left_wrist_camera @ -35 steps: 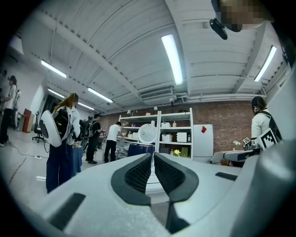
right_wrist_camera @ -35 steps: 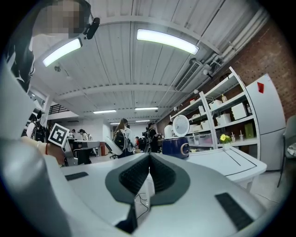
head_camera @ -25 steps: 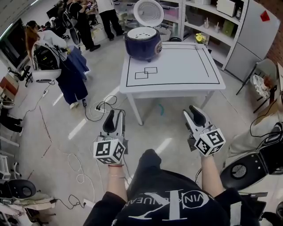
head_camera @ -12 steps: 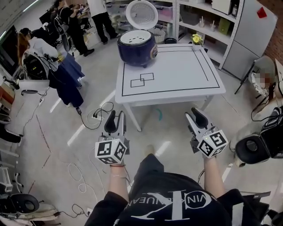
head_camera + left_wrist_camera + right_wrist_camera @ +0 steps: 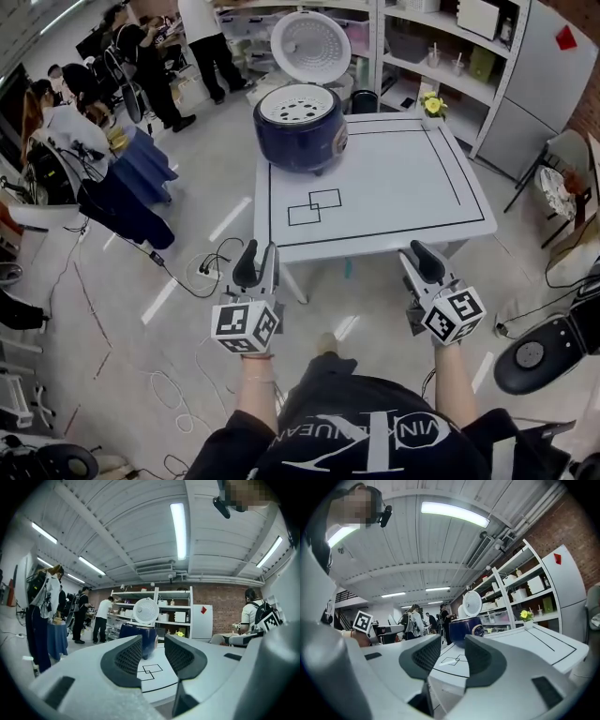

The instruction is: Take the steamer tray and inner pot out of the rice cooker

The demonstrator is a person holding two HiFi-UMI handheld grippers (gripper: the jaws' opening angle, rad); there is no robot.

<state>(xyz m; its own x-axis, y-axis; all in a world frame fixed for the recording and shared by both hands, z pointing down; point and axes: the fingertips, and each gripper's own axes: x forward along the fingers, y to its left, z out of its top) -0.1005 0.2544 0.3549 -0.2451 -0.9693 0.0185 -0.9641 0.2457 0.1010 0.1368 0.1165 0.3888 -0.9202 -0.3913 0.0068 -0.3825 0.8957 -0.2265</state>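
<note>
A dark blue rice cooker (image 5: 300, 131) stands on the far left corner of the white table (image 5: 394, 192), its white lid (image 5: 311, 45) raised. The white perforated steamer tray (image 5: 297, 103) sits in its mouth; the inner pot is hidden beneath. My left gripper (image 5: 256, 260) and right gripper (image 5: 423, 257) are held level in front of the table's near edge, both open and empty, well short of the cooker. The left gripper view shows the cooker (image 5: 140, 637) beyond the left gripper (image 5: 153, 649). In the right gripper view, the cooker (image 5: 466, 629) is beyond the right gripper (image 5: 452, 652).
Black rectangles (image 5: 314, 206) are marked on the tabletop, and a small yellow flower pot (image 5: 433, 105) stands at its far right corner. Shelves (image 5: 441, 47) and a grey cabinet (image 5: 534, 75) are behind. People (image 5: 202, 37) stand far left. Cables (image 5: 211, 267) trail on the floor; a black stool (image 5: 530, 354) sits right.
Both grippers have moved forward to the table's near edge. The table and rice cooker now look closer and larger. Both stay open.
</note>
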